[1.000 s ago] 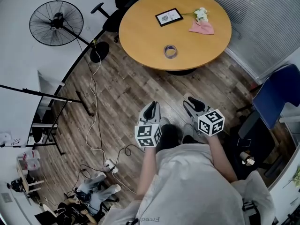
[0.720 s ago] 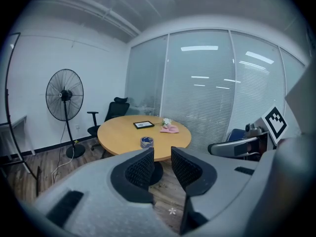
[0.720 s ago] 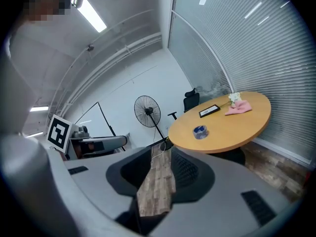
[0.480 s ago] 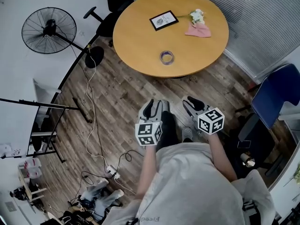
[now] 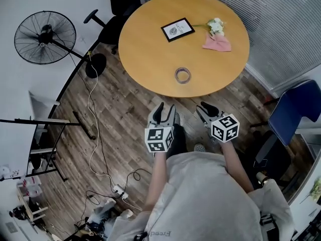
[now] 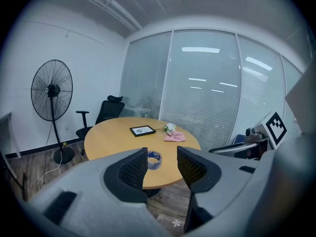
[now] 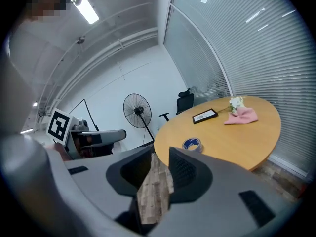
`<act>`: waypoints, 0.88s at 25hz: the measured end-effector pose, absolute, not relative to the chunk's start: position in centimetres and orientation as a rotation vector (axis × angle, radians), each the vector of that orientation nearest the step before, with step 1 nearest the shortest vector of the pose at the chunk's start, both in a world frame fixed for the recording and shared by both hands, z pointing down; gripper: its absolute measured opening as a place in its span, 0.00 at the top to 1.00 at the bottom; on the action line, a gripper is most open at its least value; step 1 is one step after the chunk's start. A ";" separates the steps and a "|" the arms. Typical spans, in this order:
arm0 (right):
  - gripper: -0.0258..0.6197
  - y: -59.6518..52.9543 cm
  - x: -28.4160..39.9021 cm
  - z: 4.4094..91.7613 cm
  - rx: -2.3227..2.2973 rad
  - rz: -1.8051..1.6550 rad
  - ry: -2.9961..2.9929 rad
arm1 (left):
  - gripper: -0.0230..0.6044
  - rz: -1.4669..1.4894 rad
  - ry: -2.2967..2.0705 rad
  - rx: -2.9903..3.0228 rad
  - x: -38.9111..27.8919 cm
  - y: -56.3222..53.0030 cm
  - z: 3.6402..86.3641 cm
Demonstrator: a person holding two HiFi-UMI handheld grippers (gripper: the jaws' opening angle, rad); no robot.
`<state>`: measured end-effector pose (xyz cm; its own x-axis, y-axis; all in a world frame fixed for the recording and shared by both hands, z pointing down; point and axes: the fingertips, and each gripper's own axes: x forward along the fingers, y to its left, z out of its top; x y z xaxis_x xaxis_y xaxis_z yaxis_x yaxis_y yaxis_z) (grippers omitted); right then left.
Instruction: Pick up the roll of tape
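Observation:
The roll of tape (image 5: 183,75), blue-tinted, lies flat near the front edge of a round wooden table (image 5: 150,49). Both grippers hover over the floor short of the table, pointing at it. My left gripper (image 5: 165,110) is open; its jaws have just been opening and hold nothing. In the left gripper view the tape (image 6: 154,159) shows far off through the gap of the left gripper (image 6: 162,168). My right gripper (image 5: 206,108) is open by a narrower gap, with nothing in it. In the right gripper view the tape (image 7: 191,144) lies above and right of the right gripper (image 7: 160,158).
On the table's far side lie a framed picture (image 5: 177,29), a pink cloth (image 5: 217,42) and white flowers (image 5: 216,25). A standing fan (image 5: 45,36) and a black office chair (image 5: 108,21) are at the left, a blue chair (image 5: 296,109) at the right. Cables run across the floor (image 5: 93,119).
The person has stepped toward the table, so the table and tape sit closer to both grippers. The left jaws have gone from shut to wide apart.

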<state>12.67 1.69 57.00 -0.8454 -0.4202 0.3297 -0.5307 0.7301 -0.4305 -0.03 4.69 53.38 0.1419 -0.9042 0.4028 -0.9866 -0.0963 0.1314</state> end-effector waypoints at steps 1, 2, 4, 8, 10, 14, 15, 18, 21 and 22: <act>0.80 0.7 12.0 57.1 0.764 0.771 -2.716 | 0.69 0.305 -1.813 2.068 -0.7 3.4 53.1; 0.80 -0.2 11.2 57.1 0.767 0.770 -2.708 | 0.69 0.298 -1.806 2.076 -1.4 2.2 52.9; 0.80 -1.7 9.8 57.3 0.773 0.770 -2.691 | 0.69 0.291 -1.783 2.095 -2.7 -0.1 52.5; 0.80 -5.1 7.5 57.5 0.799 0.773 -2.656 | 0.69 0.295 -1.727 2.133 -4.6 -4.3 52.0; 0.80 -6.8 6.6 57.6 0.816 0.775 -2.640 | 0.69 0.302 -1.703 2.148 -5.5 -6.0 51.8; 0.80 -9.9 5.0 57.9 0.855 0.775 -2.607 | 0.69 0.303 -1.664 2.173 -7.4 -9.0 51.8; 0.80 -10.6 4.6 57.9 0.863 0.775 -2.601 | 0.69 0.299 -1.657 2.177 -7.9 -9.7 51.7; 0.80 -12.3 3.5 58.2 0.888 0.785 -2.584 | 0.69 0.298 -1.640 2.187 -9.3 -11.2 51.7; 0.80 -13.6 2.5 58.9 0.904 0.792 -2.560 | 0.69 0.311 -1.618 2.185 -10.7 -12.3 52.1; 0.80 -14.0 2.1 59.1 0.907 0.791 -2.553 | 0.69 0.322 -1.607 2.184 -11.1 -12.6 52.3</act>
<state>2.14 -13.99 59.12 -0.7481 -0.4784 0.4598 -0.6546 0.6455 -0.3934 -11.11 -12.55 52.31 0.3093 -0.8553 0.4157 -0.9494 -0.2528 0.1863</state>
